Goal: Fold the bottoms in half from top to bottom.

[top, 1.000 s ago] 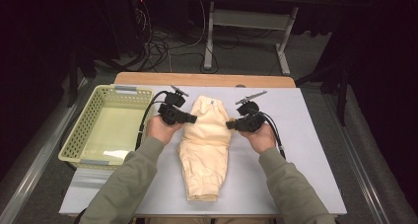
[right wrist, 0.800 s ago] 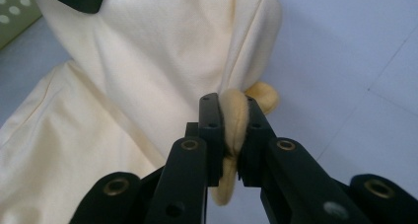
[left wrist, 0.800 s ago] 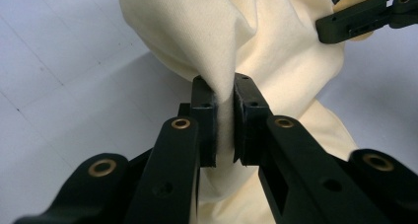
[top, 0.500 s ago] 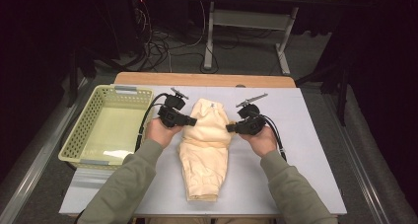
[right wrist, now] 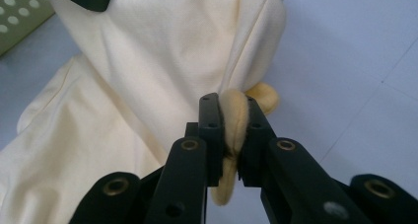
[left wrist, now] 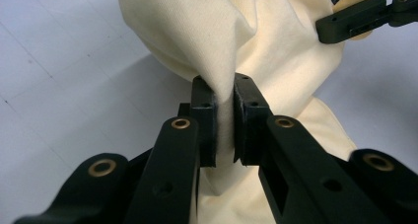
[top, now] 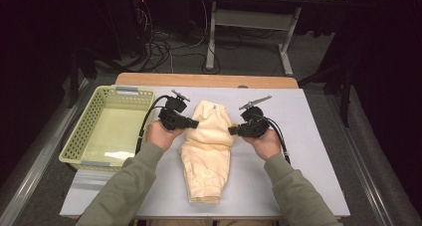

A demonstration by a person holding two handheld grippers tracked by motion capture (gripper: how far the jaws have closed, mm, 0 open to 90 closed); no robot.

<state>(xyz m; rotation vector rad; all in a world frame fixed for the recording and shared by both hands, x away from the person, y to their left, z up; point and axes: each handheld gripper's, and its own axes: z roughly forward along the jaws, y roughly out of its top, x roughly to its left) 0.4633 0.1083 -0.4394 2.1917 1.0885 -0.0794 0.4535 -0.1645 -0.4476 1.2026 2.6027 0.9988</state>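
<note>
Cream-yellow fleece garment point(top: 206, 149) lay lengthwise along the middle of the pale grey table mat point(top: 318, 151), long axis running away from the person. Left gripper point(top: 195, 123) clamped on a fold at its left edge, right gripper point(top: 232, 131) clamped on the right edge, opposite each other across the far half. Pale green perforated plastic basket point(top: 79, 136) just left of the left gripper, so probably nearer for that hand.

The garment point(top: 206, 146) lies mid-table point(top: 308, 156), the basket point(top: 79, 136) on the table's edge at its nine o'clock (just beside); left gripper point(top: 194, 123) and right gripper point(top: 233, 131) flank it at ten and two.
</note>
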